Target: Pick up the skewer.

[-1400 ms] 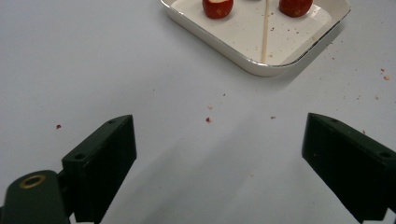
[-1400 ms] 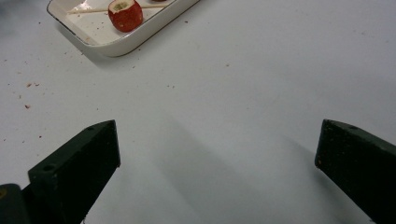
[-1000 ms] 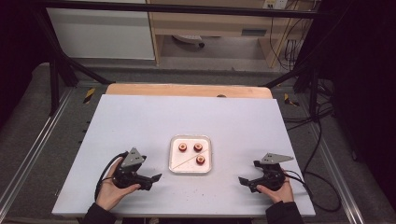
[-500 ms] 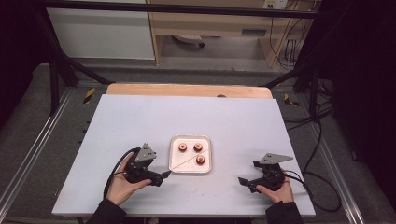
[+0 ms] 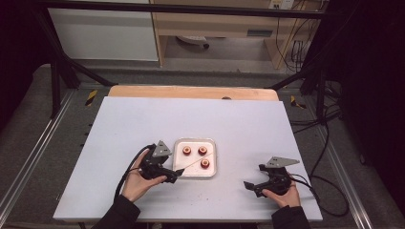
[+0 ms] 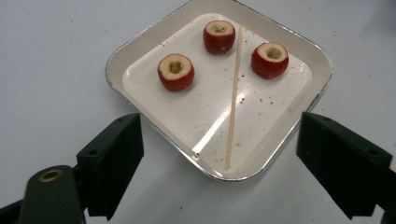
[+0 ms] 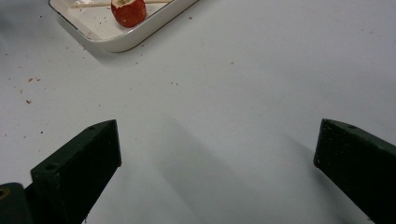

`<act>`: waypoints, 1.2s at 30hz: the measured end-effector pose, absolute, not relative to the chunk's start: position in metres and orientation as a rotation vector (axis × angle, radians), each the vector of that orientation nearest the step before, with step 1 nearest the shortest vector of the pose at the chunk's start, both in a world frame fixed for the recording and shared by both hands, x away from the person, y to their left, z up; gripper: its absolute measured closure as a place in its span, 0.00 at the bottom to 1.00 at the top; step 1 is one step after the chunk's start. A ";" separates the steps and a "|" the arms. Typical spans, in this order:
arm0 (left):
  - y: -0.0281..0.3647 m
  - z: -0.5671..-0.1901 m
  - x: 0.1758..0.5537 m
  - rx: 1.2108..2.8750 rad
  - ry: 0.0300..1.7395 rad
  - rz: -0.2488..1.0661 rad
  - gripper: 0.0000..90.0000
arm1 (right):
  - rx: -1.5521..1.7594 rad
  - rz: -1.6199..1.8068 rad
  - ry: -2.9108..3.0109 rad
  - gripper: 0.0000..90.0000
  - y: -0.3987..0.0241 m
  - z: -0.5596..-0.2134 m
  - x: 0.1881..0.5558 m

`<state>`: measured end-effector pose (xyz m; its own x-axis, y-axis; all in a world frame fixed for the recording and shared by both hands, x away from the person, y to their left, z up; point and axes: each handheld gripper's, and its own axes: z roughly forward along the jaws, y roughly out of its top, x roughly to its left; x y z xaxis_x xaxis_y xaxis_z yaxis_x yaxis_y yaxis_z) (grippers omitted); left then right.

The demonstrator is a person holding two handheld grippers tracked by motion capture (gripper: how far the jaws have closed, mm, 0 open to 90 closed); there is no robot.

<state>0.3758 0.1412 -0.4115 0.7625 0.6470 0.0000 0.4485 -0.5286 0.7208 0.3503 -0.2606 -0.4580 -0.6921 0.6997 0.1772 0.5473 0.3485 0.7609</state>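
Tray (image 6: 140,44), frame centre: three fruits (image 6: 175,72), one skewer (image 6: 233,98). Two grippers, left (image 6: 219,154) and right (image 7: 217,163), jaws apart.

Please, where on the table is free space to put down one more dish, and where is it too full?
The table is bare between the wooden strip at its far edge and the tray, also left and right of the tray. It is crowded near the tray's front, where the open left gripper reaches its corner; inside lie three red fruits and a skewer.
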 end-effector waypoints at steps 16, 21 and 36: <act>0.116 -0.426 0.391 2.280 0.810 0.327 0.42 | 1.134 1.256 2.431 0.02 -0.260 -0.459 0.350; 0.114 -0.430 0.395 2.275 0.823 0.316 0.51 | 1.132 1.251 2.436 0.02 -0.260 -0.460 0.351; 0.106 -0.439 0.395 2.306 0.792 0.284 0.80 | 1.125 1.251 2.439 0.02 -0.260 -0.460 0.352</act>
